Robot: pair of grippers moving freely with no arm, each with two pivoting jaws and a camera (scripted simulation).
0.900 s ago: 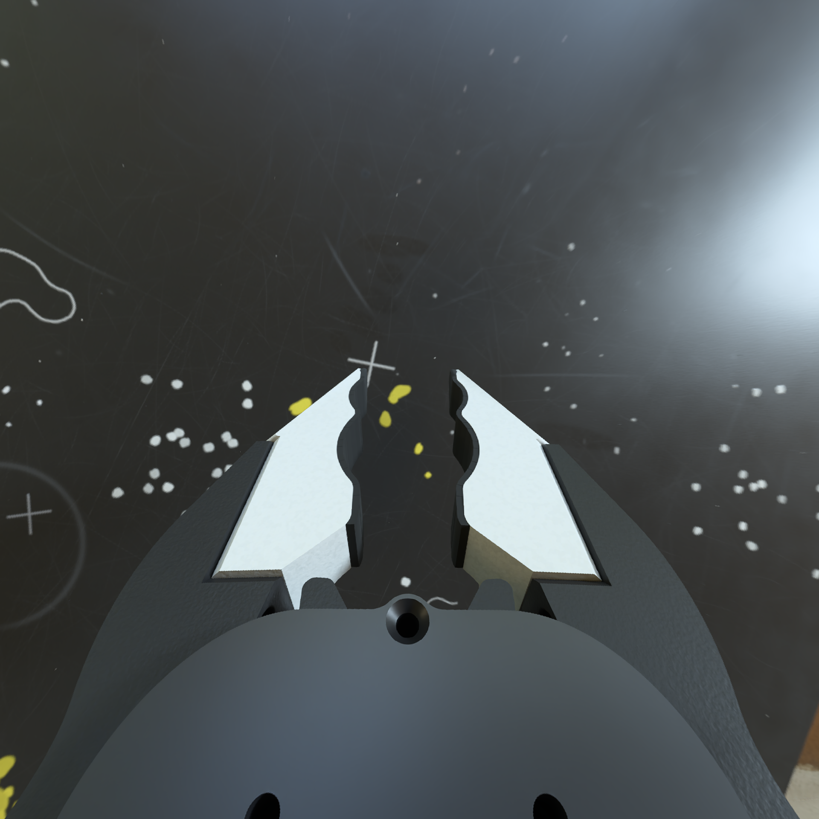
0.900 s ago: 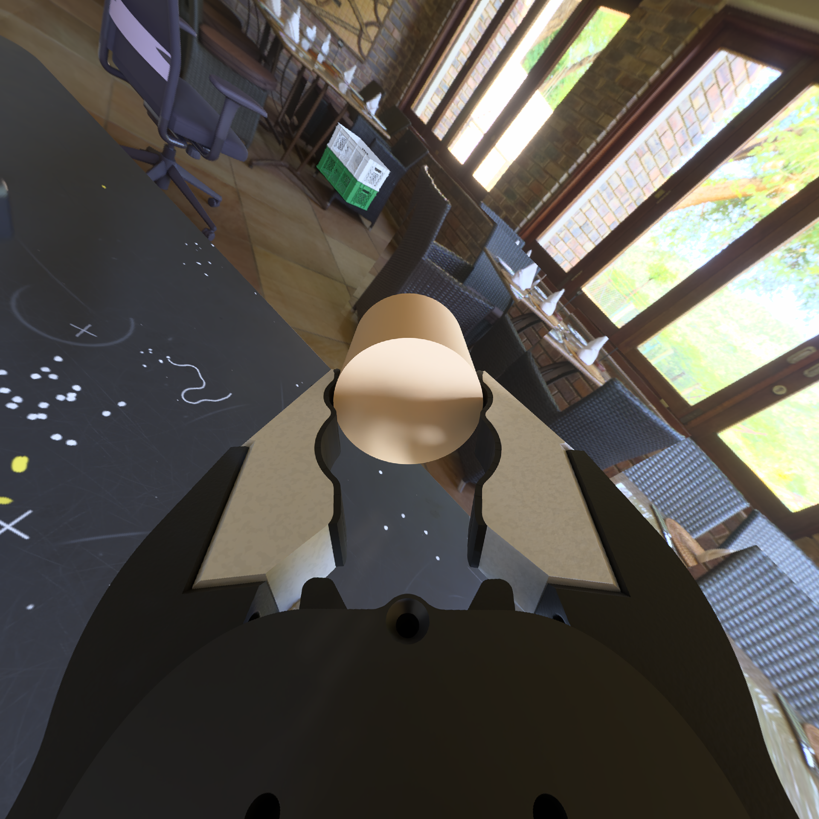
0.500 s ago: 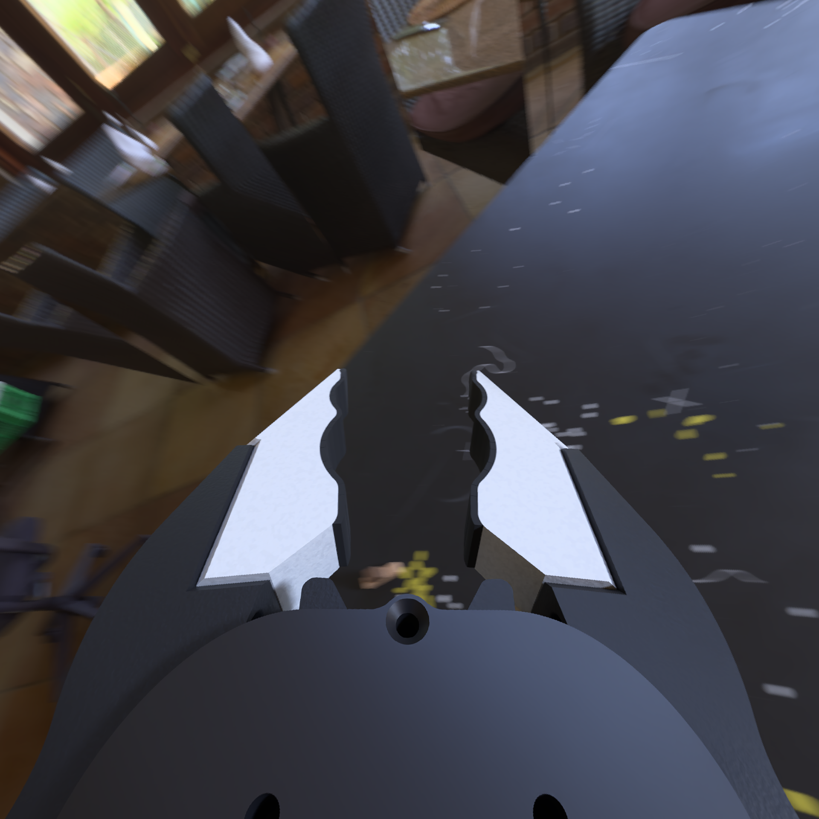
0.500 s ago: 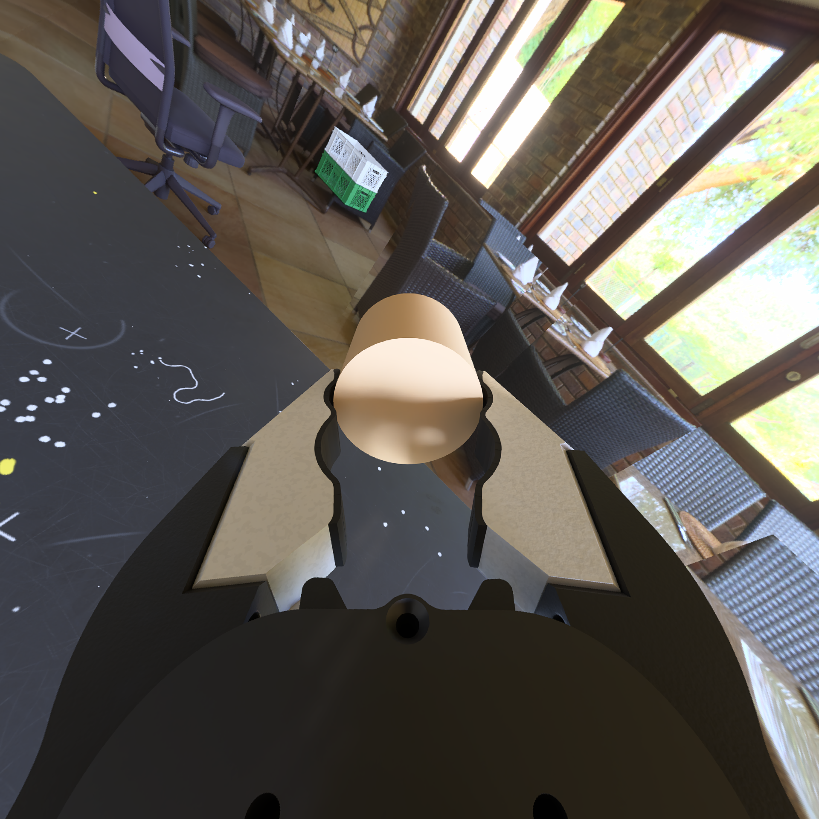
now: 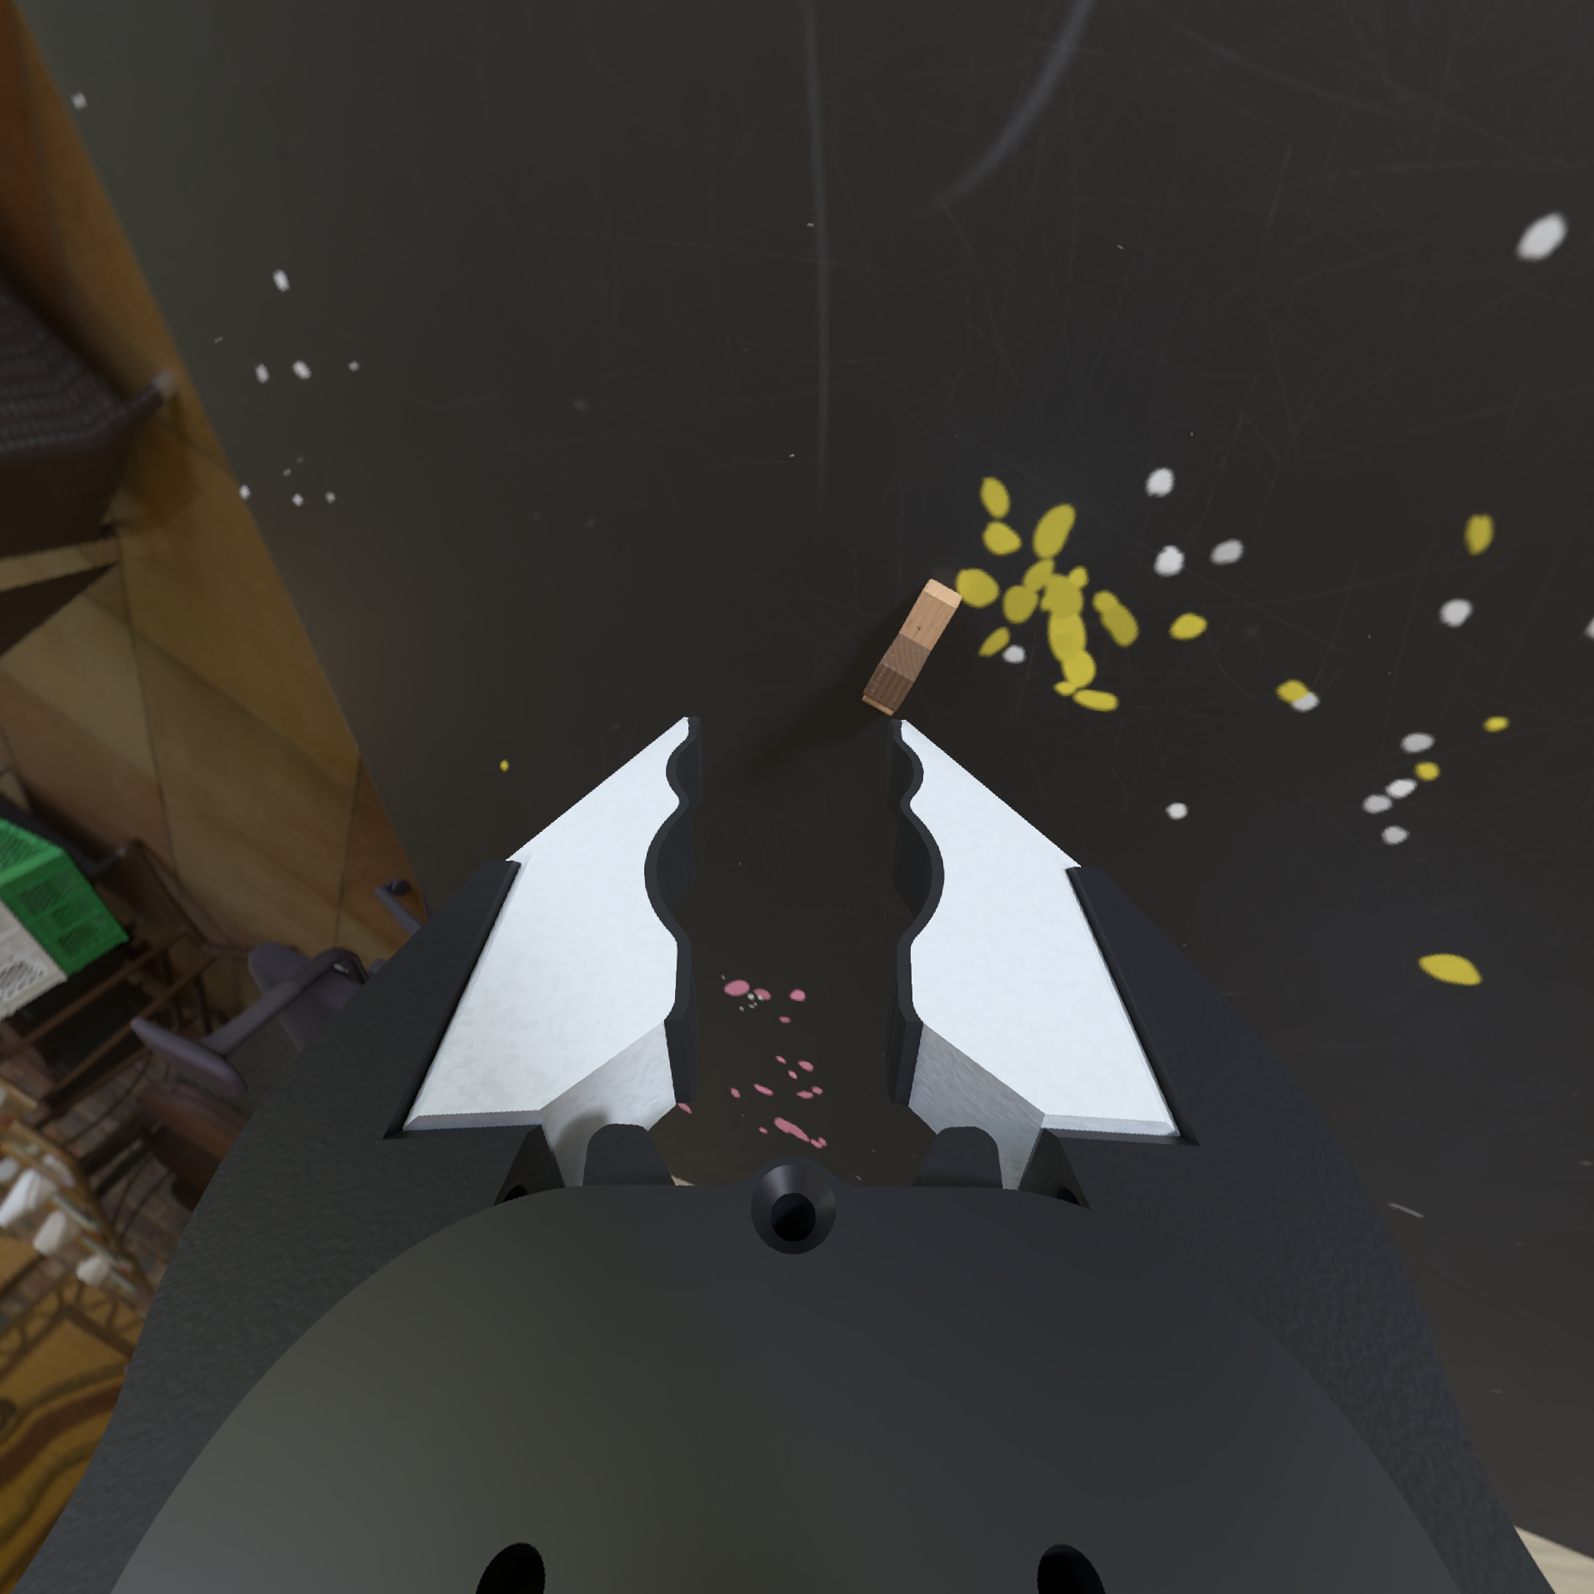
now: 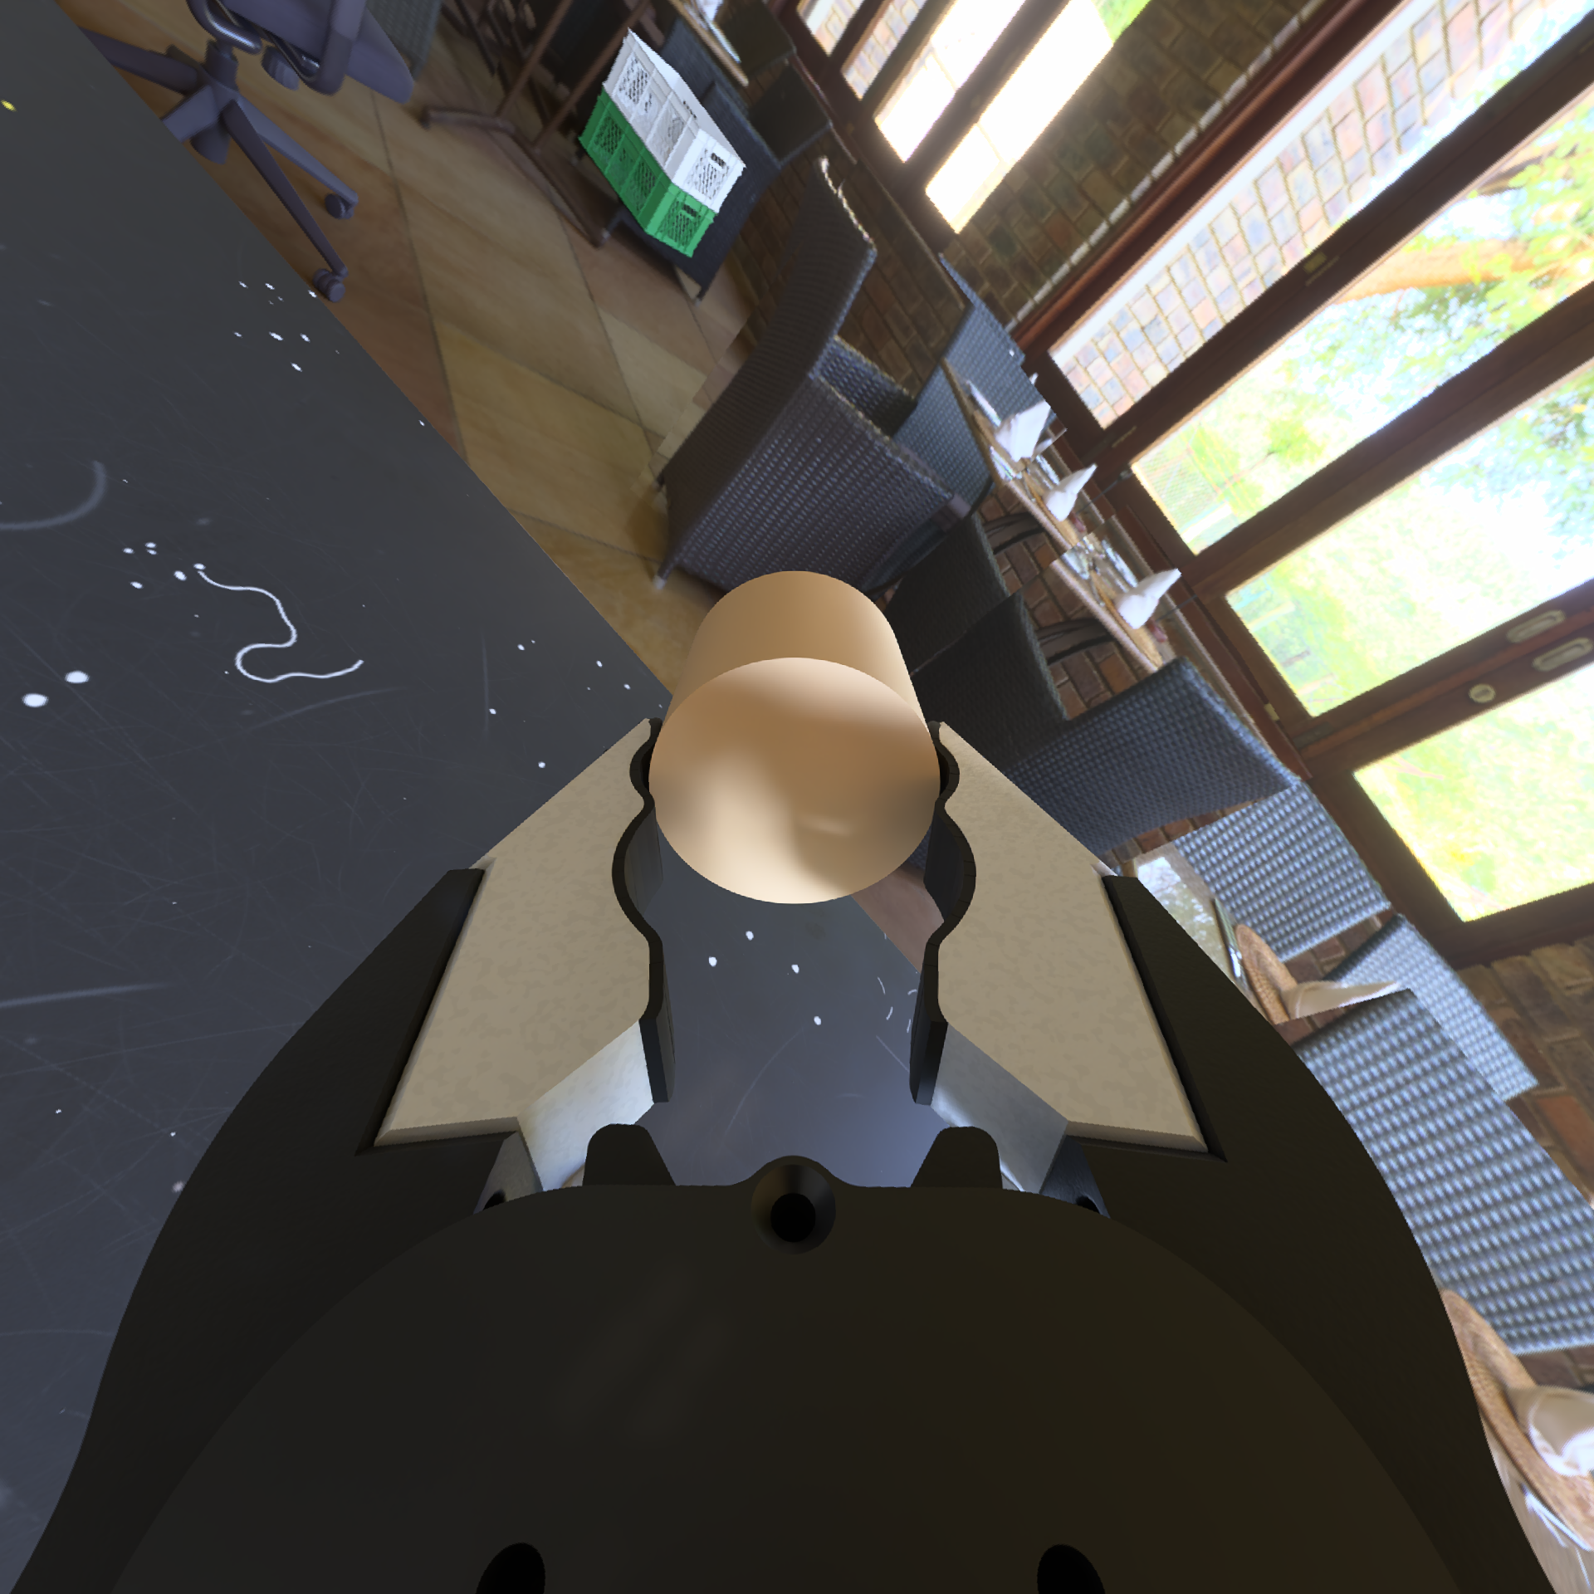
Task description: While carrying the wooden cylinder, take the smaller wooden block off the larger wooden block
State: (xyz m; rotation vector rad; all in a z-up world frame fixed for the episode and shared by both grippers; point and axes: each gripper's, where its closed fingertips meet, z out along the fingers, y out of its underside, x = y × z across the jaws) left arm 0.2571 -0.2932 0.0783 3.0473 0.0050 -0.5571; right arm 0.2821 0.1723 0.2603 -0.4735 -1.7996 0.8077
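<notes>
Risk first: we judge that the right gripper (image 6: 792, 750), clamped on the pale, smooth wooden cylinder (image 6: 792, 776), could lose it if it tilts or jolts while the other side works, since the round stock sits only in the forward notches of the fingers. Second risk: the blocks are small and stacked, so a careless approach by the left gripper (image 5: 792, 724) could knock both over or drag the lower one along. The left gripper's jaws stand apart with nothing between them. Ahead of it, on the dark scratched tabletop (image 5: 604, 345), we see a light-toned smaller wooden block (image 5: 936, 608) against a darker brown larger wooden block (image 5: 897, 668); from this angle we take the lighter piece to be the upper one, but we cannot confirm which is on top. The stack lies just beyond the tip of the right-hand finger, slightly to the right of the gap's centre line, not yet between the fingers. Yellow paint spots (image 5: 1048, 595) lie just beside the stack. In the right wrist view neither block shows; the cylinder is held clear above the tabletop edge.
</notes>
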